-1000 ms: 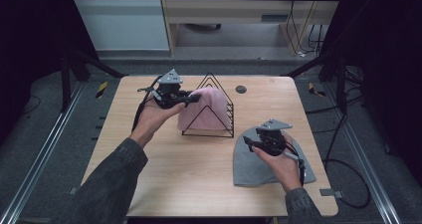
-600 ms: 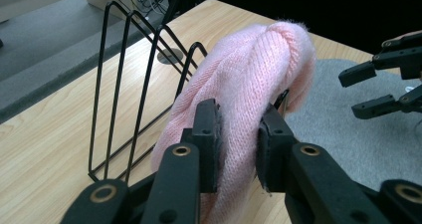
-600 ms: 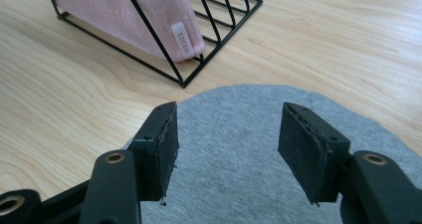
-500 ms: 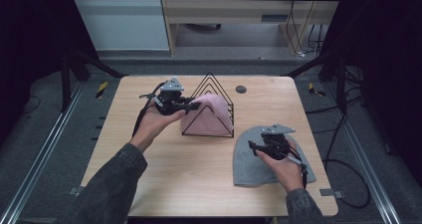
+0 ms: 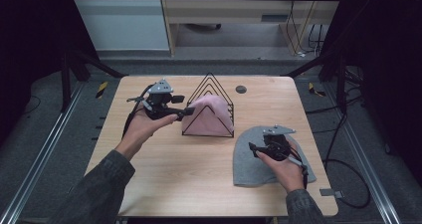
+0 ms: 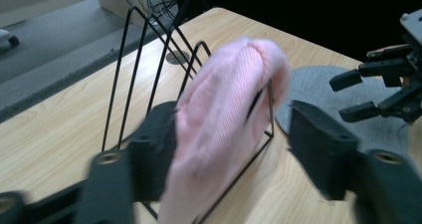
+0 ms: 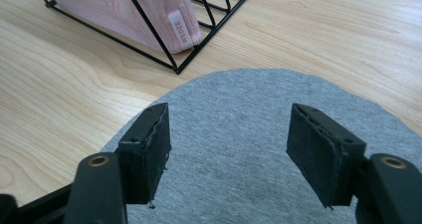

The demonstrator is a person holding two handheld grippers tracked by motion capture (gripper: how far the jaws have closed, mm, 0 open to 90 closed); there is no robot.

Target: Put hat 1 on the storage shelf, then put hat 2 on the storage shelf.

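Observation:
A pink knit hat [image 5: 211, 115] is draped inside a black wire rack [image 5: 211, 82] in the middle of the table. My left gripper [image 5: 186, 105] stands open at the rack's left side. In the left gripper view the pink hat [image 6: 224, 109] bulges between the wide-apart jaws of my left gripper [image 6: 239, 149], against the left one, with the rack [image 6: 124, 59] behind. A grey hat [image 5: 249, 164] lies flat at the front right. My right gripper [image 5: 254, 149] hovers open over it. In the right gripper view the jaws of my right gripper [image 7: 229, 154] frame the grey hat [image 7: 239, 114].
A dark round grommet [image 5: 241, 89] sits in the wooden table [image 5: 174, 184] behind the rack. The pink hat's label end [image 7: 179, 27] pokes out at the rack's corner [image 7: 176, 68] close to the grey hat. Metal rails run along the floor on both sides.
The pink hat has settled into the rack and my left gripper has drawn back slightly left, jaws apart. My right gripper shifted a little toward the person over the grey hat.

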